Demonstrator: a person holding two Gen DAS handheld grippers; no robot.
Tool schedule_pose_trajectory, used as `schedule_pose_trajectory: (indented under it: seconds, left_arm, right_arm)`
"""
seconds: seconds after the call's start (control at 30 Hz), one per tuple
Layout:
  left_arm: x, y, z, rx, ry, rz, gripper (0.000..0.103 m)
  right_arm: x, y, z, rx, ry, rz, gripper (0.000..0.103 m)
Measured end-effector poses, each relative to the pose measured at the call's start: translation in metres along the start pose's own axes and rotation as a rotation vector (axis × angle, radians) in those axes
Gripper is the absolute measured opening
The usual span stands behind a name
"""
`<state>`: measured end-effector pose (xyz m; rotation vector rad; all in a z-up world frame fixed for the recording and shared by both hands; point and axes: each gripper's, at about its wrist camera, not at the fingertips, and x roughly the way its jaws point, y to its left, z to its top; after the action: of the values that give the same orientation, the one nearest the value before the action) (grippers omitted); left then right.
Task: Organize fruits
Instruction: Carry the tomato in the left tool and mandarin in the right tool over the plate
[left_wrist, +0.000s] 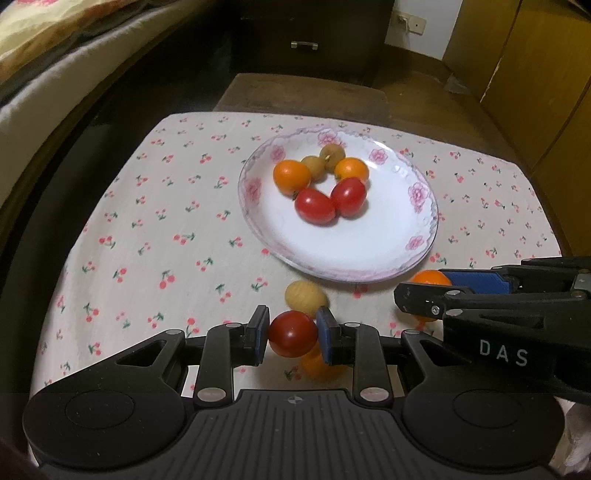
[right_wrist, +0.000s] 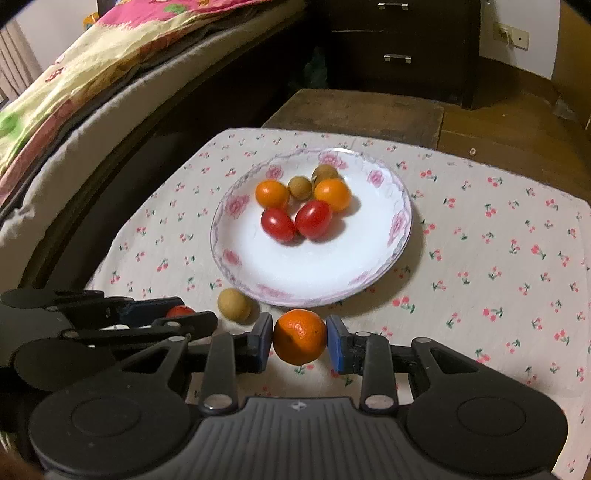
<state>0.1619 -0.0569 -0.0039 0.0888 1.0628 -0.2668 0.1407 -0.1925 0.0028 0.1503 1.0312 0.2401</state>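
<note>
The left gripper (left_wrist: 292, 334) was clamped on a glossy round red cherry tomato (left_wrist: 292, 333), held above the cherry-print cloth (left_wrist: 147, 229). The right gripper (right_wrist: 300, 336) pinched a dimpled small orange citrus fruit (right_wrist: 300, 336) near the floral-rimmed white plate (right_wrist: 400, 225).

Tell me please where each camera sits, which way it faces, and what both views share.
Left wrist view: sits on the left gripper, faces down-forward at the plate; its fingers clamp a red tomato; the right gripper enters from the right.
Right wrist view: sits on the right gripper, same direction; its fingers clamp an orange fruit; the left gripper enters from the left.
Shared: plate, its six fruits, the loose longan, cherry-print cloth.
</note>
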Motion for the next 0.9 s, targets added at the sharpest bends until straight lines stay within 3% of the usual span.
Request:
schedule_pose_trajectory:
  seconds: [0.4,0.9]
  left_arm:
    - [0.014,-0.013,0.031,0.018,-0.013,0.012,0.035]
    - [0.028,-0.016,0.042,0.02,-0.001,0.016,0.034]
  right_arm:
    - [0.005,-0.021,0.022,0.046,-0.026,-0.019,0.033]
    - [0.02,-0.032,0.029,0.068,-0.019,-0.024,0.033]
